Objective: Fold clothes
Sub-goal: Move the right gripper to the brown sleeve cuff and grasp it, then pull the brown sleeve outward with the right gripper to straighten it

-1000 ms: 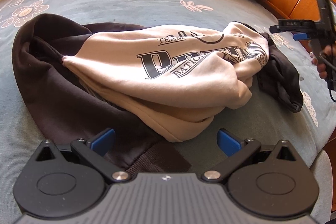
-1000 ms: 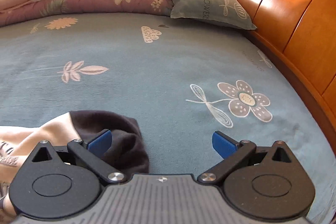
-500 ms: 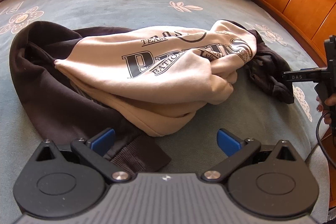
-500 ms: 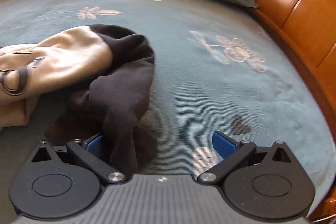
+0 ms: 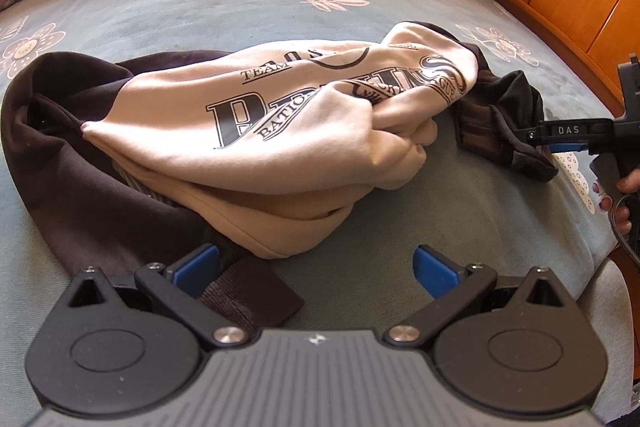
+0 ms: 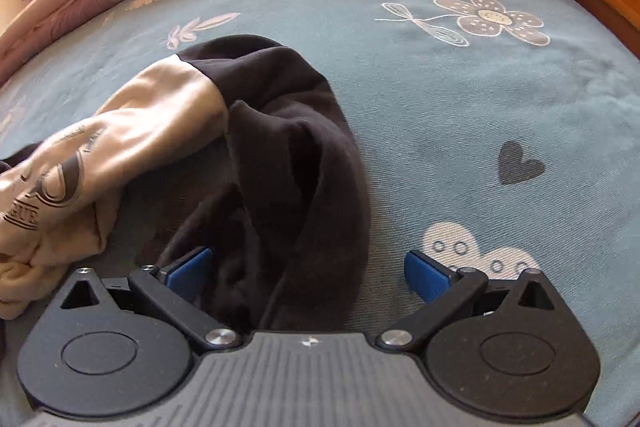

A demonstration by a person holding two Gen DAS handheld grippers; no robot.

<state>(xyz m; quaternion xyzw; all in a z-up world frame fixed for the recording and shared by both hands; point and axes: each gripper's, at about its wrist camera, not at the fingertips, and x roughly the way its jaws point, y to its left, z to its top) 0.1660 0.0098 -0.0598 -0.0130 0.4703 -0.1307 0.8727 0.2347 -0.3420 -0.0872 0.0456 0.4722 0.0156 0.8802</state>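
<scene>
Clearly the sweatshirt (image 5: 304,131) is soft, thick and floppy, so it will sag and bunch unless taken by a firm edge such as a ribbed cuff or hem. It lies crumpled on the bed (image 5: 224,3), cream printed body on top and dark sleeves trailing to either side. Just ahead of the left gripper (image 5: 316,267), whose jaws stand wide apart and empty, a ribbed dark cuff (image 5: 260,295) lies between the fingers, the best place to pinch. The right gripper (image 6: 308,269) is likewise spread wide, with the other dark sleeve (image 6: 296,187) running in between its fingers, not yet pinched.
</scene>
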